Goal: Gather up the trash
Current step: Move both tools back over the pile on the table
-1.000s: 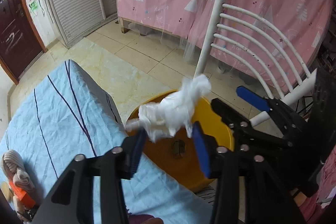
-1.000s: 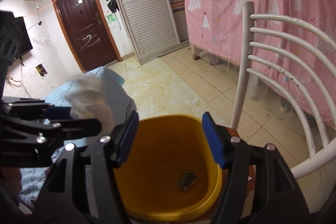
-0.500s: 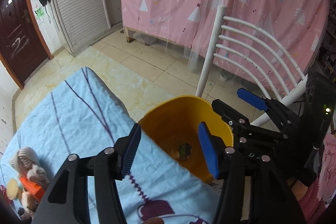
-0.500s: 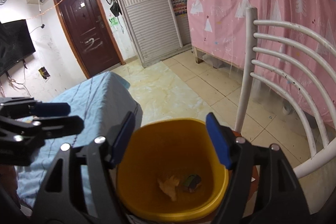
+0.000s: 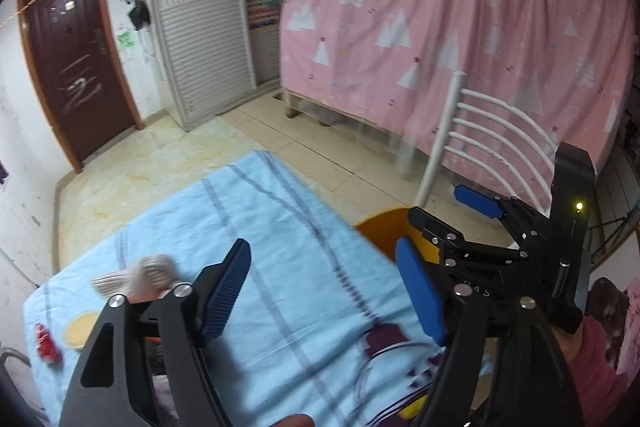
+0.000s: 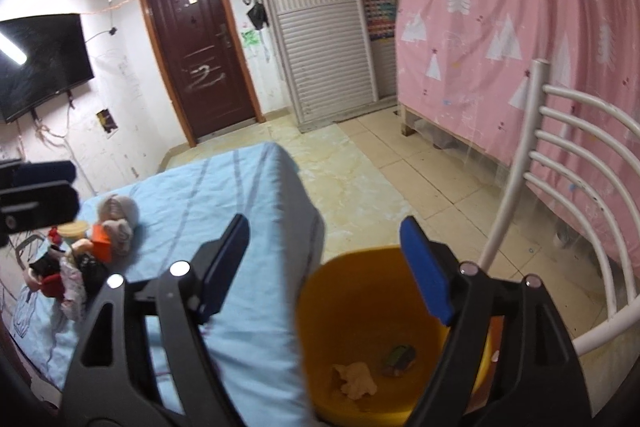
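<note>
Hovering over the blue-sheeted table (image 5: 280, 251), the left gripper (image 5: 324, 291) is spread wide and holds nothing. The right gripper (image 6: 324, 267), also spread and empty, hangs above the yellow bin (image 6: 352, 307), where crumpled tissue (image 6: 356, 381) lies beside a dark scrap (image 6: 398, 355).

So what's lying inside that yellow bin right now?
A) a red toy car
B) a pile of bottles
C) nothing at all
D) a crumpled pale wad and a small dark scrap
D: the right wrist view looks down into the yellow bin, and on its bottom lie a crumpled pale wad and a small dark scrap beside it.
</note>
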{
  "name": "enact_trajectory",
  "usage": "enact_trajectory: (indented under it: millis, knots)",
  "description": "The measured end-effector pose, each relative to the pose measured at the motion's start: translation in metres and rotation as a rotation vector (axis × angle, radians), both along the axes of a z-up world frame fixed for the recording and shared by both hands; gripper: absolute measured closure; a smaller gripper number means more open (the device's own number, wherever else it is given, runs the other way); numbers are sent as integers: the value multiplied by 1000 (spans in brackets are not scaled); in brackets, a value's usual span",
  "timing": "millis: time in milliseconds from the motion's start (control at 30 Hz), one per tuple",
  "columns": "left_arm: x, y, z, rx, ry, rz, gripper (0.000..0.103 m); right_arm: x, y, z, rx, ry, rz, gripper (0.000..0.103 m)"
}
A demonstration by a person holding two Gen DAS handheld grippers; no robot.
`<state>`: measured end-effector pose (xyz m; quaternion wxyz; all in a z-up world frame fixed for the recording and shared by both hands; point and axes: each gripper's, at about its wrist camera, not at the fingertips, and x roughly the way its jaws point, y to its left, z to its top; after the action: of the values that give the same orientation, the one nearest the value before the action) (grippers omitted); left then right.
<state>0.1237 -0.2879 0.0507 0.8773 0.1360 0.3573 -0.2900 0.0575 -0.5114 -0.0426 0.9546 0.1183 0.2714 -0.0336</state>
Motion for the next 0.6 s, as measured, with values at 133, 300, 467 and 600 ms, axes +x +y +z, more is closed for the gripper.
enact_trajectory:
  millis: [133, 300, 467, 600]
  knots:
    - [3, 36, 12, -9, -22, 56, 30, 10, 30, 9, -14, -8, 48, 27]
    - [5, 83, 22, -5, -49, 119, 29, 19, 67, 19, -20, -20, 121, 26]
    - [5, 124, 25, 2, -63, 181, 29, 22, 97, 22, -23, -21, 189, 24]
    - [4, 151, 24, 4, -66, 220, 29, 21, 119, 25, -26, -22, 242, 24]
